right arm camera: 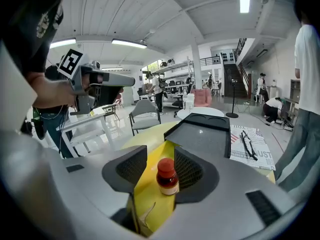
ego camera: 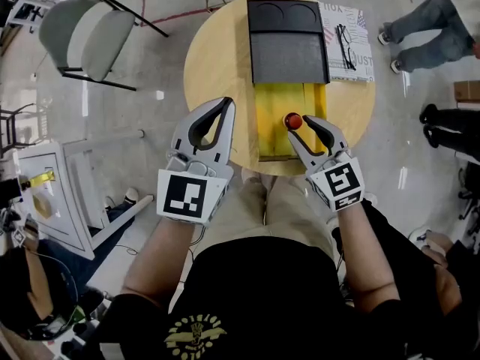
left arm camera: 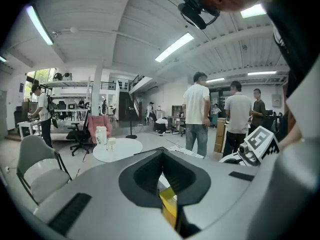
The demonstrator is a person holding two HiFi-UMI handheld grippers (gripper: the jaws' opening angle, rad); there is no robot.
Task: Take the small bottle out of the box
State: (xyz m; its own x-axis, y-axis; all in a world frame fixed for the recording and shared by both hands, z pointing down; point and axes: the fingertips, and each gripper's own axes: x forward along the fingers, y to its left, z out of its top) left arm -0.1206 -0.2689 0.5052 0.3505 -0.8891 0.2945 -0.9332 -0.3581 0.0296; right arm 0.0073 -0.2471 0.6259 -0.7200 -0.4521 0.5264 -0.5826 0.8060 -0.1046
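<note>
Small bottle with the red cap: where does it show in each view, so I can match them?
Head view: right of centre, small bottle standing in the yellow box, at the right tongs' tips.
Left gripper view: not in it; only a sliver of the yellow box shows.
Right gripper view: low centre, between the open right tongs.
Shared landmark: the yellow box.

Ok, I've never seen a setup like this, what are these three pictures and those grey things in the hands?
A person holds a grey two-jaw tool in each hand. One picture looks down from a head camera; the other two come from cameras on the tools. On the round table lies a yellow box, a black lid over its far end, glasses on a printed sheet beside it. A small red-capped bottle stands in the box between the open jaws of the right tool, not gripped. The left tool is shut and empty.
</note>
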